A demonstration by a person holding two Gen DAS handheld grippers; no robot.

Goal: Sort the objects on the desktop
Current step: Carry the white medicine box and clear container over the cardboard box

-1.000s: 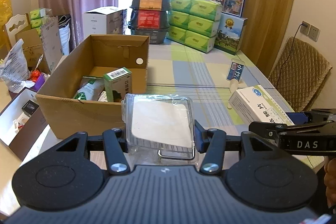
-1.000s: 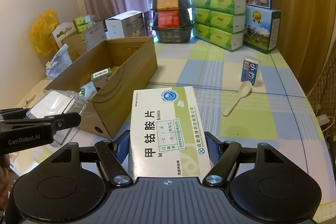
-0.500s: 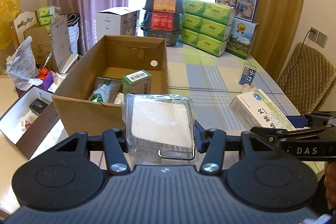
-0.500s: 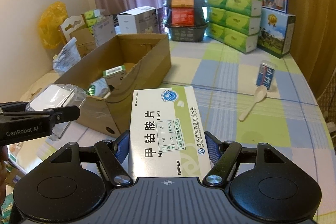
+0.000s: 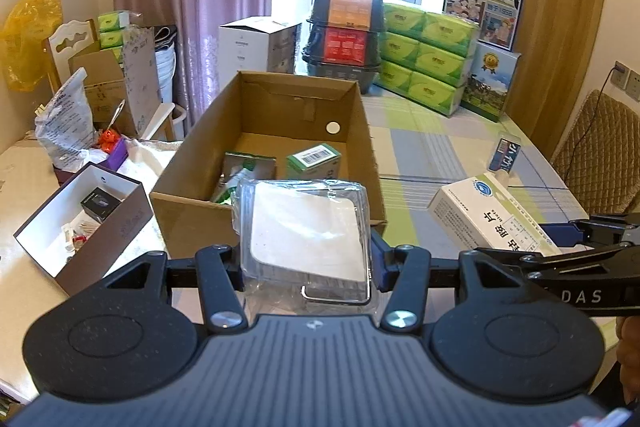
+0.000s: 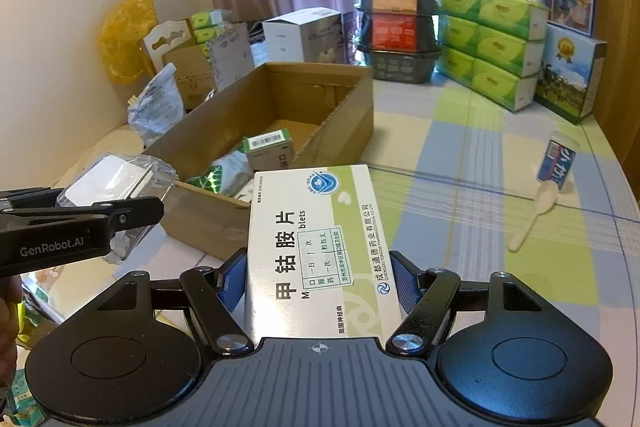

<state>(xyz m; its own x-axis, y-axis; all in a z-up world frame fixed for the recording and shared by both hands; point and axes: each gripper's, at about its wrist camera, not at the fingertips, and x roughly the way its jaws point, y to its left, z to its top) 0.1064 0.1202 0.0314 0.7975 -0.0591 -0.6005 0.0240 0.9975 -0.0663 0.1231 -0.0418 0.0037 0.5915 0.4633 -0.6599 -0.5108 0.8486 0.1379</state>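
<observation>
Both grippers loaded, cardboard box (image 5: 276, 147) at frame centre.
We hold a clear plastic packet (image 5: 306, 227) clamped in the left gripper (image 5: 306, 259); right gripper (image 6: 320, 279) clamps a white medicine box (image 6: 320, 239), lower centre.

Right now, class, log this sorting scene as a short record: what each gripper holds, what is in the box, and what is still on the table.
left gripper: shut on clear plastic pack, held in front of the box
right gripper: shut on white medicine box
cardboard box: open, holds a green barcode carton and a green-and-white pouch
still on tablecloth: plastic spoon, small blue pack standing beside it
table's far end: stacked green tissue packs
</observation>
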